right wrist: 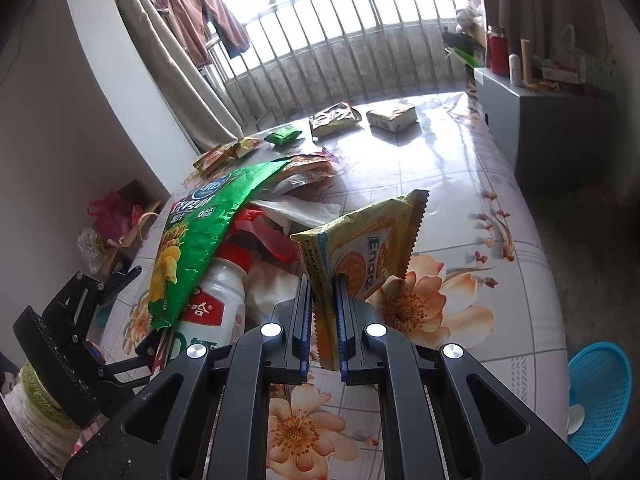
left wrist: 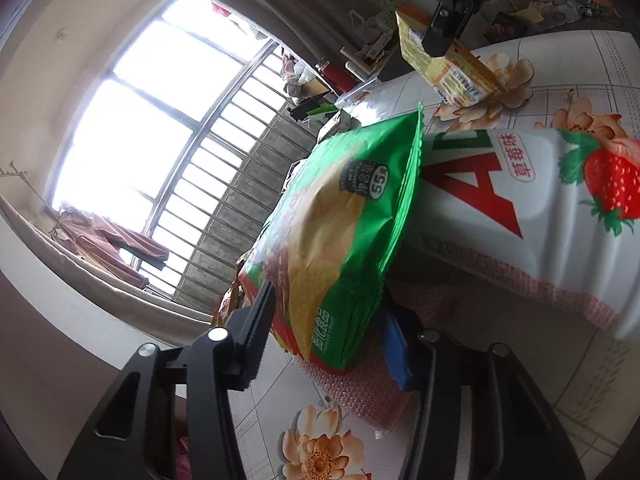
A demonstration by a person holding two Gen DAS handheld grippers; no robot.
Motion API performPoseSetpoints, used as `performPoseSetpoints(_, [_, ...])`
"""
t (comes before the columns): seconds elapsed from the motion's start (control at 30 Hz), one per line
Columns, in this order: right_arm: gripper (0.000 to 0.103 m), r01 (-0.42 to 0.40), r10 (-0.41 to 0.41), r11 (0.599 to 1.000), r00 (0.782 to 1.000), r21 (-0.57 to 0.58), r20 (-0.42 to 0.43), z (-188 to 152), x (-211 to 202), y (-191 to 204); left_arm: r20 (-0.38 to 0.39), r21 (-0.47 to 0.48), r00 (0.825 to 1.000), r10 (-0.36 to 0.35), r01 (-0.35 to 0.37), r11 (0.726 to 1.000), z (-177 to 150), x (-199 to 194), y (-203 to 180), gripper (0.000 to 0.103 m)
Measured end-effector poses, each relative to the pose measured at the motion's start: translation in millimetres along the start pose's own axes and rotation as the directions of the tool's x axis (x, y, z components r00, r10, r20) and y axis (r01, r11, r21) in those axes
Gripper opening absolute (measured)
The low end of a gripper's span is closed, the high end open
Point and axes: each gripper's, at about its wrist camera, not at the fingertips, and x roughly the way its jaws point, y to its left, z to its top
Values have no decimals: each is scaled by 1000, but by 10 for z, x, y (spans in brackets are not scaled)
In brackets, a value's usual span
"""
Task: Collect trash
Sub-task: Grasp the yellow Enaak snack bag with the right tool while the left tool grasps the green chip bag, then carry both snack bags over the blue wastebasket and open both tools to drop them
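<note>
The counter [right wrist: 460,184] wears a glossy cloth of pale squares printed with orange flowers. On it lies a white bottle [right wrist: 224,300] on its side, a green bag [right wrist: 192,240] leaning over it. Beyond the bottle — a heap of tissue [right wrist: 296,210] and red plastic [right wrist: 264,232], then brown wrappers [right wrist: 312,166]. Farther past the bottle, toward the counter's far edge, lie small orange sachets [right wrist: 224,154], a green sachet [right wrist: 283,134], a brown pack [right wrist: 334,118] and a tan pack [right wrist: 392,115] — each apart.

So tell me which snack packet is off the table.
The yellow biscuit packet, pinched in the right gripper; the others lie on the table.
</note>
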Motion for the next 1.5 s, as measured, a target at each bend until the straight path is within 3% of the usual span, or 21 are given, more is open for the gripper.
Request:
performPoseSetpoints(0.1, [9,3,-3,1000,1000,4,7,-14,-57,-9,-2,-38,1000,-15,15,999,14,-1,57,24])
performPoseSetpoints(0.2, [9,4,-4,1000,1000,5,17,-16,-108,-7,0,-90,1000,-5,5,996,9,-19,169,14])
performPoseSetpoints(0.4, [8,6,-7,1000,998,6,55,-40,-252,2,16,-236,998,55,-49,970,19,-115,535,12])
performPoseSetpoints(0.57, [8,6,-7,1000,996,14,88,-48,-385,-5,24,-380,995,95,-78,922,9,-249,921,10])
performPoseSetpoints(0.9, [8,-2,-2,1000,988,29,153,-76,-668,-56,71,-534,985,159,-97,840,111,-693,1368,9])
performPoseSetpoints(1.0, [8,-3,-3,999,984,35,180,-120,-805,-67,104,-587,985,136,-50,808,169,-858,1497,9])
performPoseSetpoints(1.13, [8,13,-25,998,976,55,218,-205,-1023,-141,173,-616,979,105,24,787,323,-1082,1567,9])
performPoseSetpoints(1.27, [8,35,-61,994,963,101,263,-301,-1273,-275,249,-642,968,36,137,754,548,-1199,1570,9])
performPoseSetpoints(1.5, [8,64,-131,977,933,202,336,-544,-1717,-620,377,-647,916,-136,365,670,1123,-1264,1464,9])
